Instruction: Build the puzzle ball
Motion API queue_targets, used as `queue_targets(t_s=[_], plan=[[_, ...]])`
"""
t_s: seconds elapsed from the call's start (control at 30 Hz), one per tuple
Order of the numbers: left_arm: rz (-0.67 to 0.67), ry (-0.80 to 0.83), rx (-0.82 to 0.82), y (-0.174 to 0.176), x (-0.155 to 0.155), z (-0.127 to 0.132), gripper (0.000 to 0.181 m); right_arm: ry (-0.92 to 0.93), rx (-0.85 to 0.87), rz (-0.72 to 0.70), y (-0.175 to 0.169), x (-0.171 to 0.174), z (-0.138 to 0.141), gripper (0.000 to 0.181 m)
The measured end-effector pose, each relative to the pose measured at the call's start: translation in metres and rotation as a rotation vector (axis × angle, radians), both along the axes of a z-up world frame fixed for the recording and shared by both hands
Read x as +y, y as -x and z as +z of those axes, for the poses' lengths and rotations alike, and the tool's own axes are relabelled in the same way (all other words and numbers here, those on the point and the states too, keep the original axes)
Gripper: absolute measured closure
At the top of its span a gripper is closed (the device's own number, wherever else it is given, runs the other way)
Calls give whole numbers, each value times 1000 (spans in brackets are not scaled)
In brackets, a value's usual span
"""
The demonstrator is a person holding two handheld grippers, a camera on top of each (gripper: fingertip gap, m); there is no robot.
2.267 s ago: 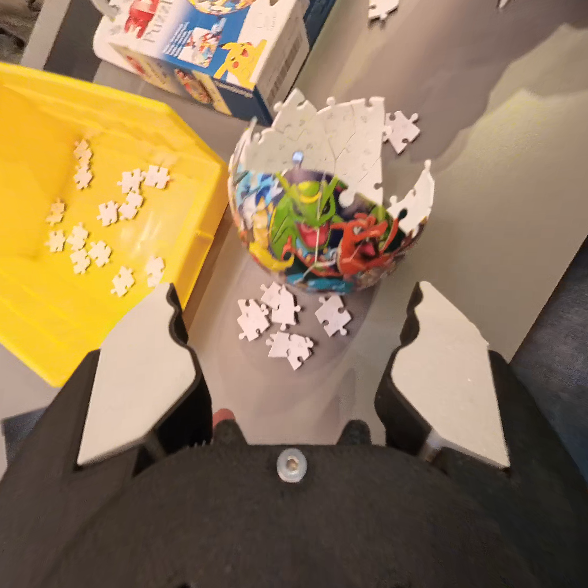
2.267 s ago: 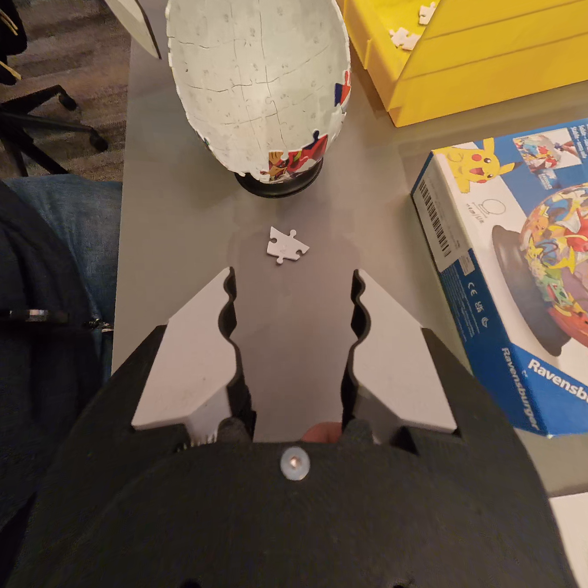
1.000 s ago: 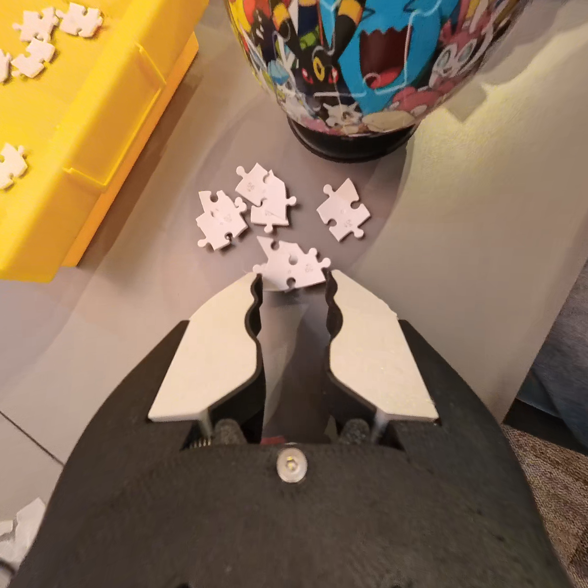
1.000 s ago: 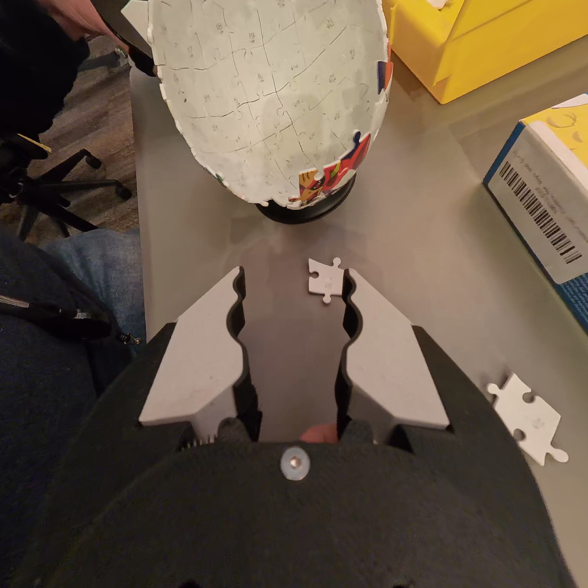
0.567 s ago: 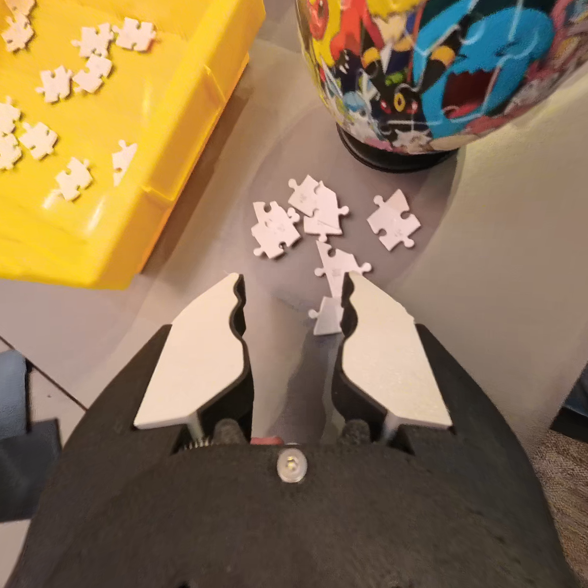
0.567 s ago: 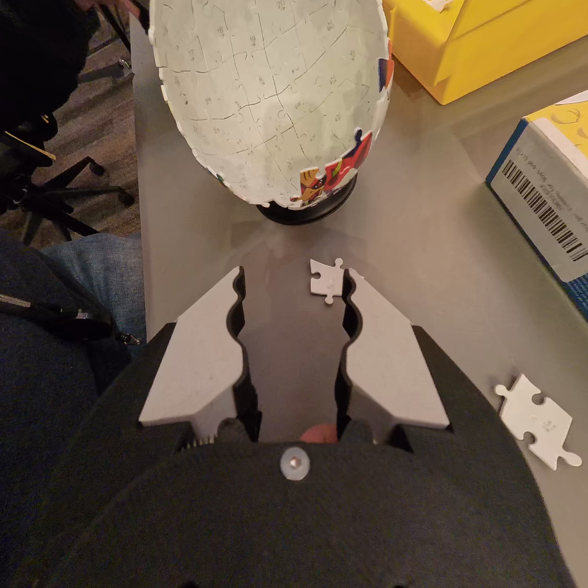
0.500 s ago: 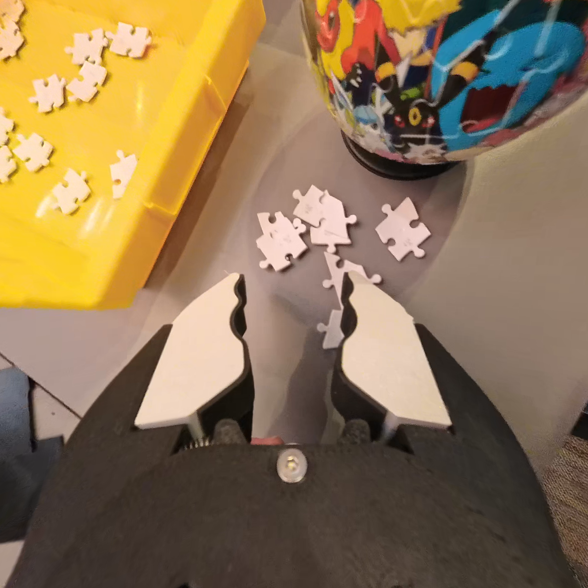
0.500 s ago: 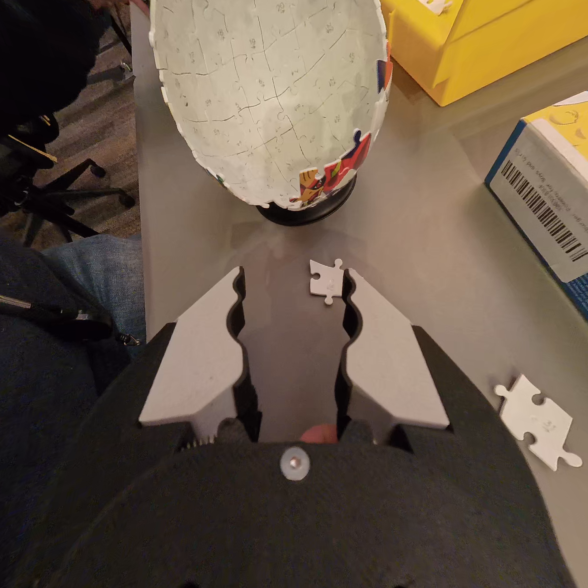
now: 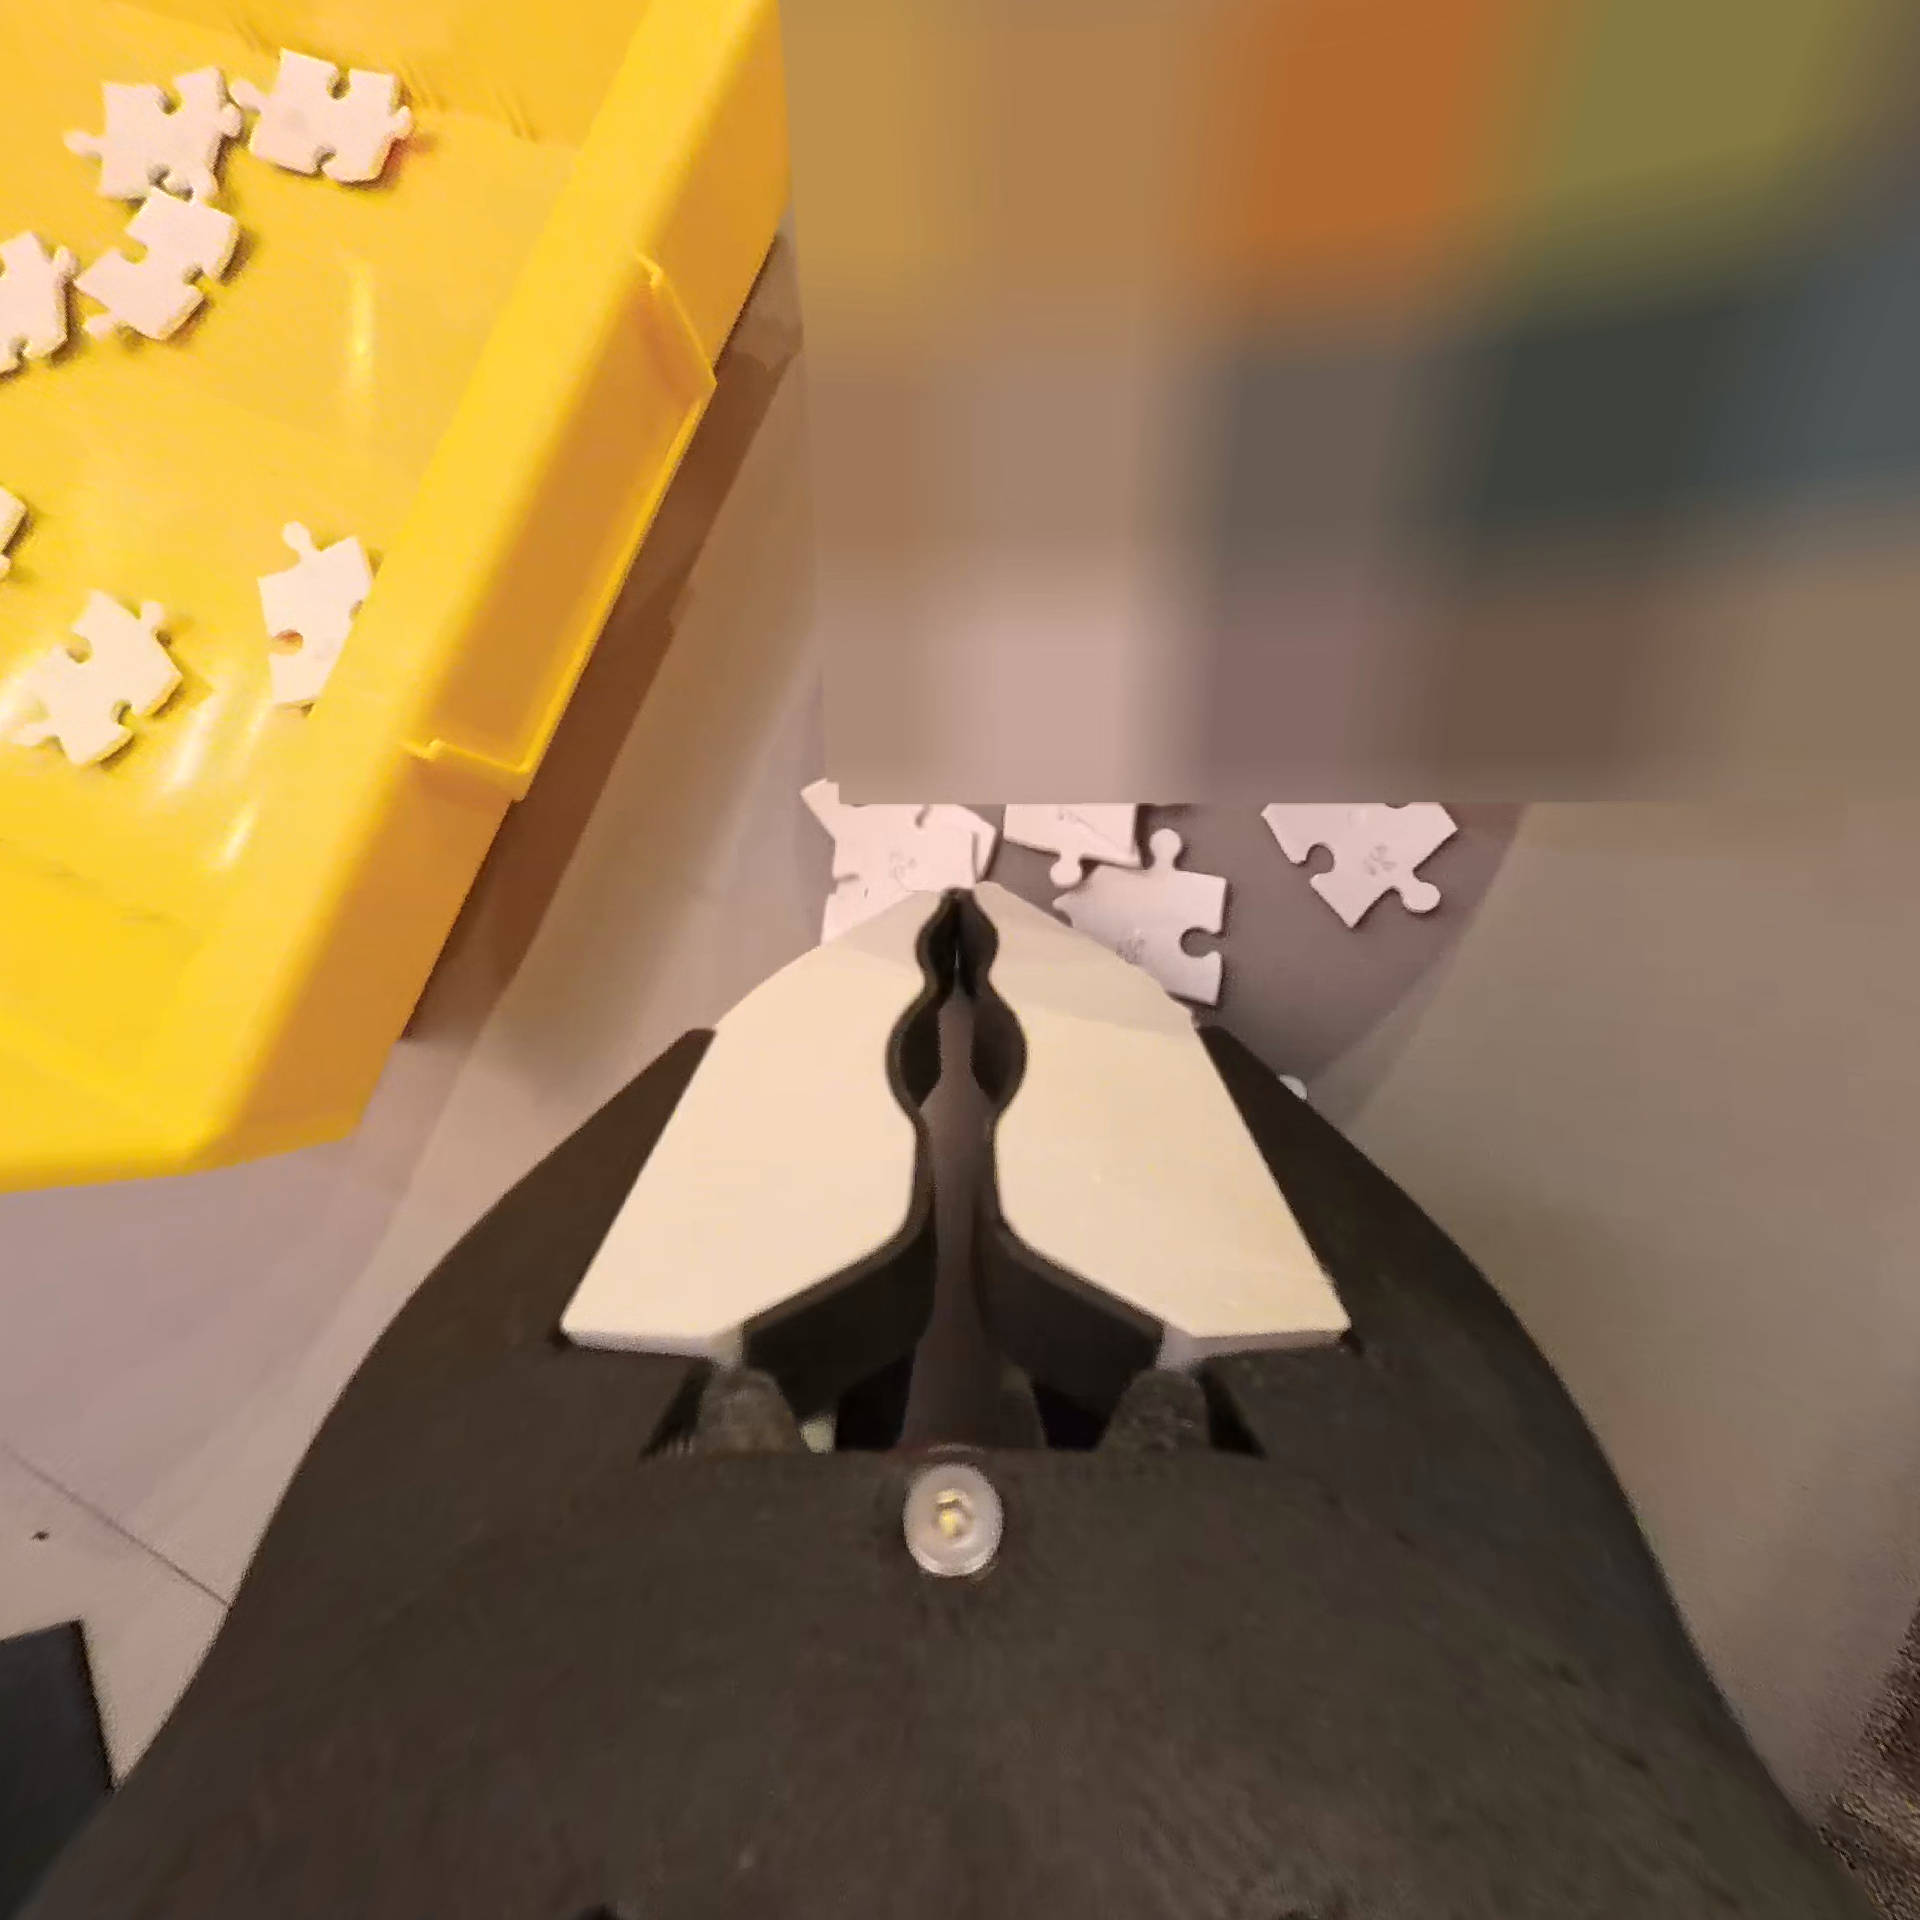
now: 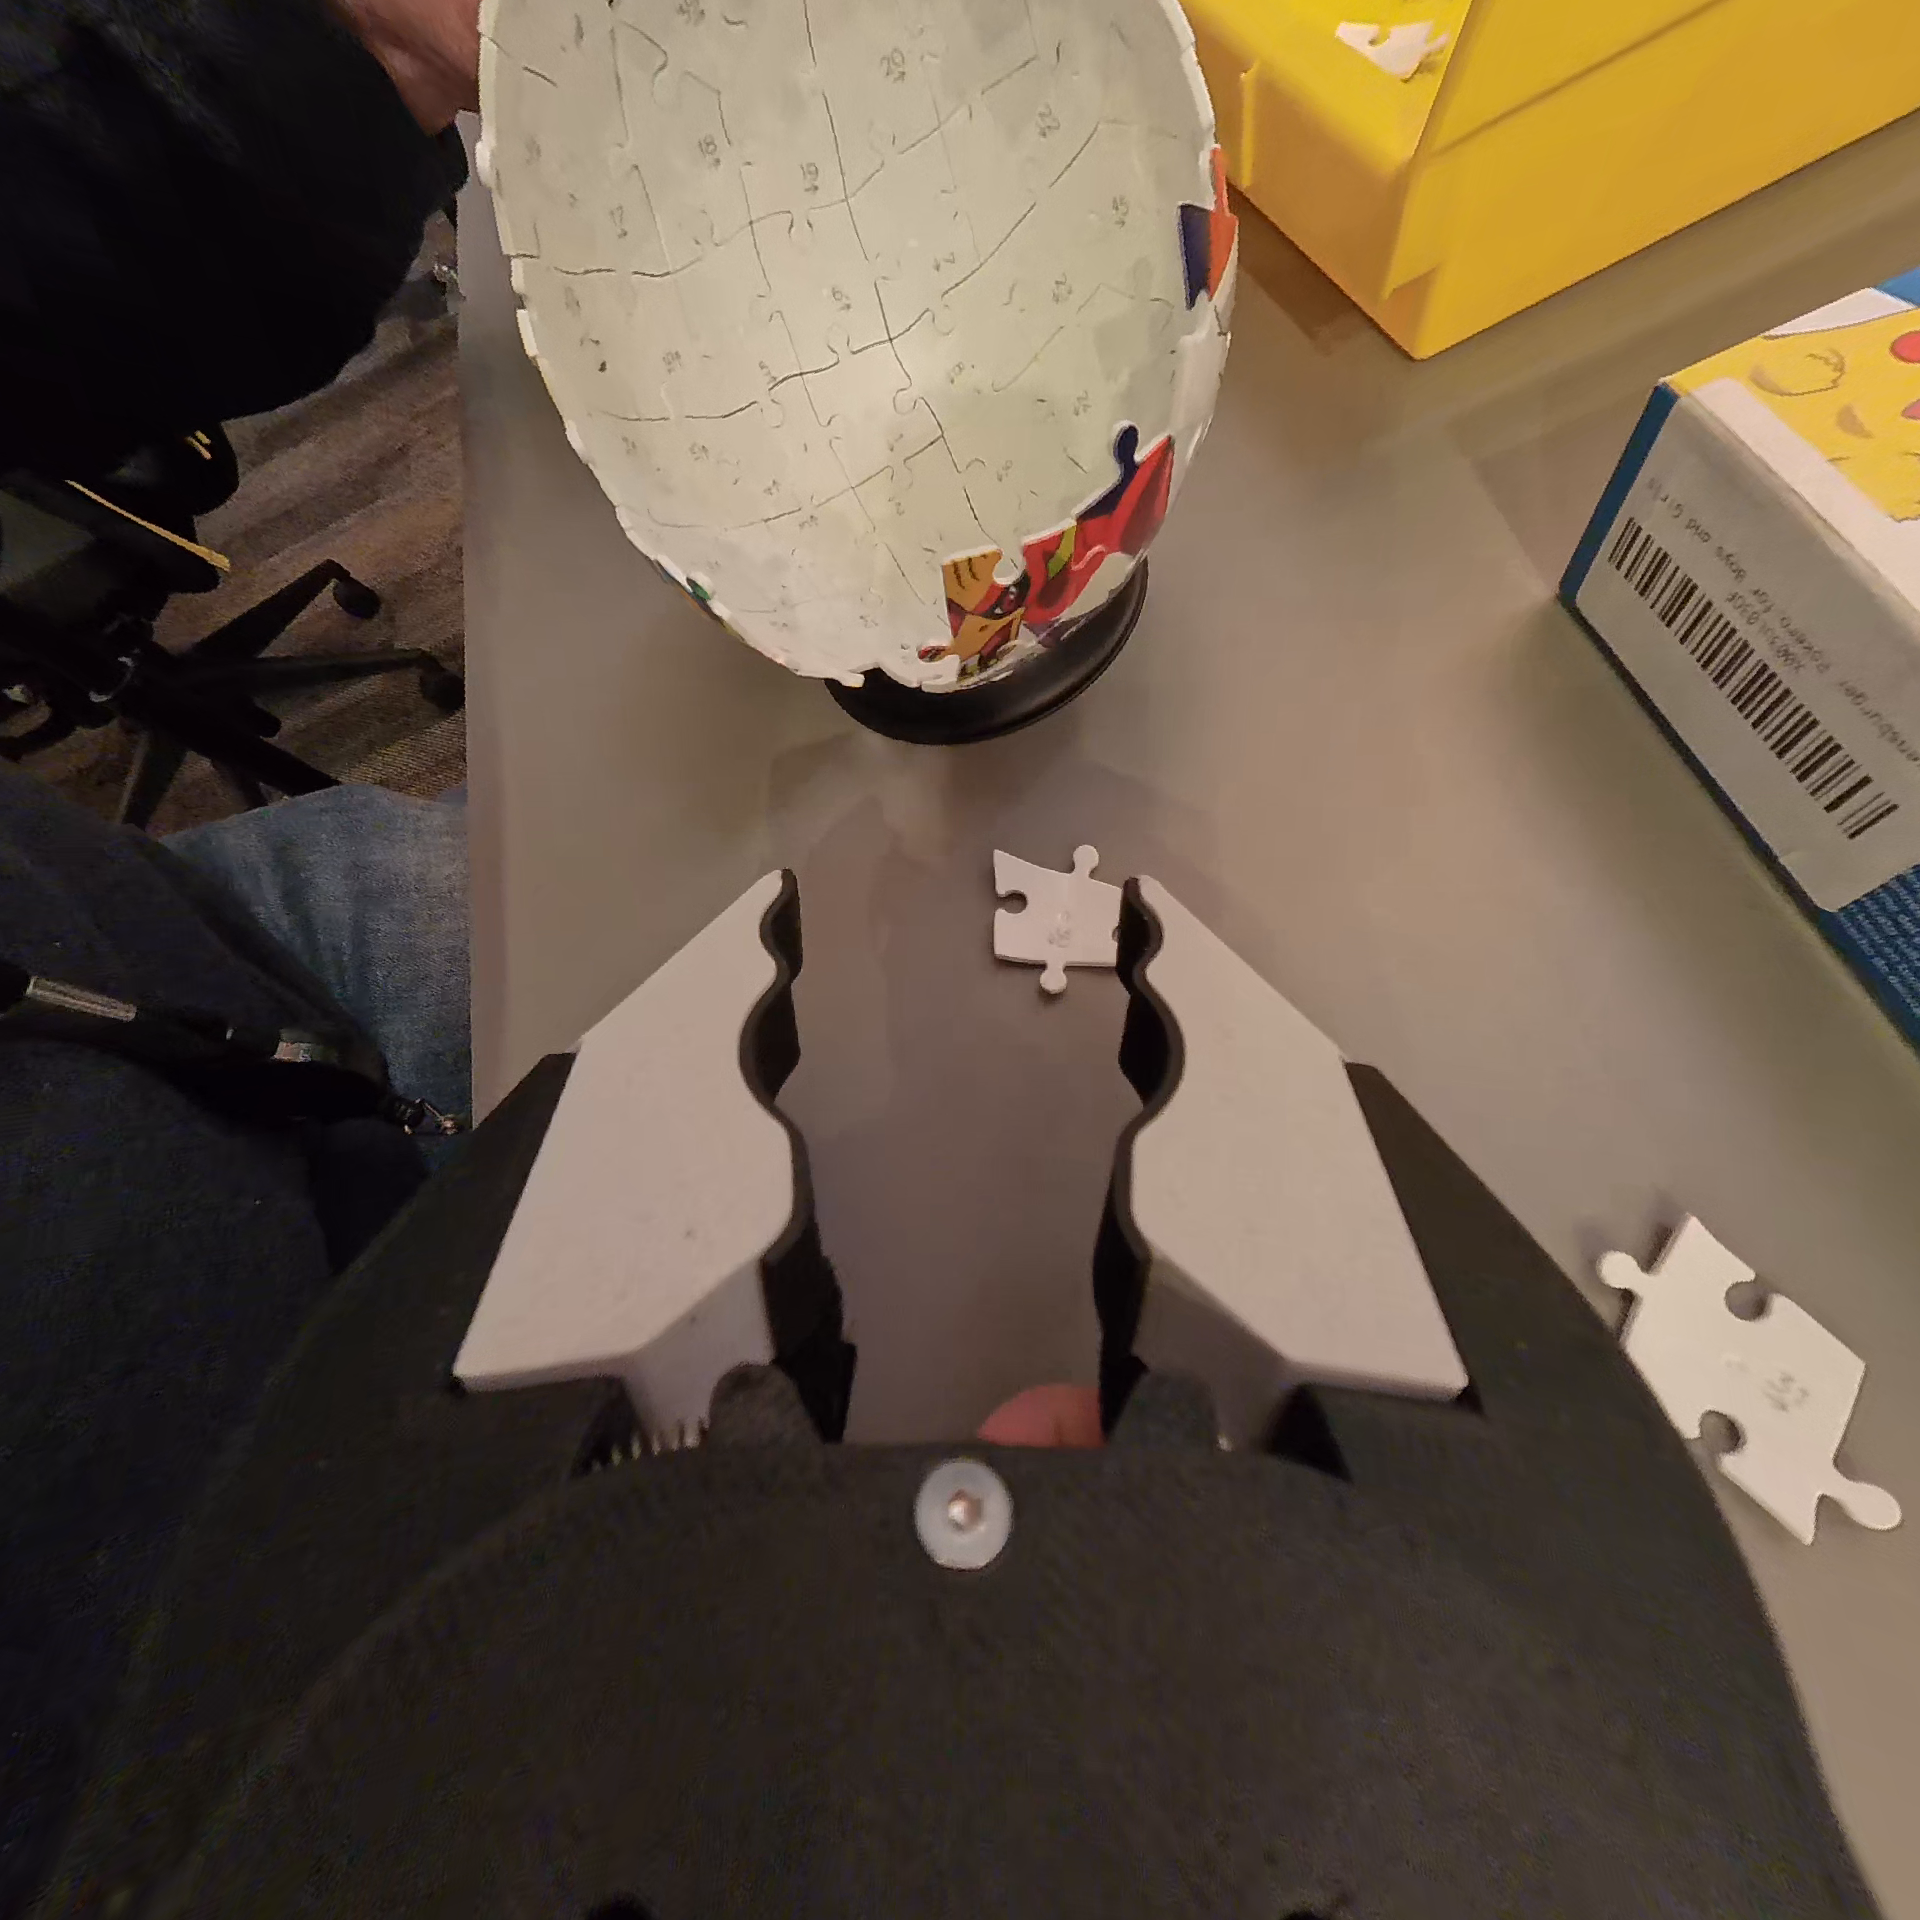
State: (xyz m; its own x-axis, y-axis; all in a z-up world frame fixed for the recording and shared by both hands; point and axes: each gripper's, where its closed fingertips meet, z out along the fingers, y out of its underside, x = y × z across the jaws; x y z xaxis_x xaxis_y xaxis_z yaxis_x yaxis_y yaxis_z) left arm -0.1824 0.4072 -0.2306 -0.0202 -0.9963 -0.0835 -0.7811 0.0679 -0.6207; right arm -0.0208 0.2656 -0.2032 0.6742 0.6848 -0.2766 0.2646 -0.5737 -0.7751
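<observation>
- Sitting on its black ring stand (image 10: pixel 992 707) near the bench's (image 10: pixel 665 790) edge, the puzzle ball (image 10: pixel 831 343) is only part built: the right wrist view looks into its white hollow, and a few colour-printed pieces show along the lower right rim. The stand probably serves to stop the shell rolling while pieces are pressed in.
- A large blurred patch covers the ball's place in the left wrist view.
- The left hand-held gripper (image 9: pixel 954 906) is closed tight, its tips at the near edge of a cluster of loose white pieces (image 9: pixel 1143 914) lying face down on the bench. Whether a piece is pinched cannot be told; none shows between the fingers.
- The right hand-held gripper (image 10: pixel 956 894) is held wide and empty, low over the bench, one fingertip touching a single white piece (image 10: pixel 1049 920), seemingly lined up to take it.
- Another loose piece (image 10: pixel 1745 1371) lies to its right.
- A yellow bin (image 9: pixel 499 582) holds more face-down pieces.
- The puzzle box (image 10: pixel 1766 623) lies at the right.
</observation>
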Motion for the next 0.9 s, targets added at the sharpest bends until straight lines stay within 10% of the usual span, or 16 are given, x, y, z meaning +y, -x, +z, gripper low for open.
queue_targets(t_s=[0.03,0.2,0.37,0.57,0.9], plan=[[-1,-1,5,1,0,0,181,-1,1,-1,0,0,0,121],[35,-52,30,15,10,5,181,1,2,-5,-1,0,-1,121],[30,-42,56,4,9,-3,135,3,5,0,0,1,-1,121],[32,-20,50,3,8,-2,170,2,10,-9,-2,1,0,121],[35,-4,61,23,2,2,177,2,17,-3,-2,0,0,120]])
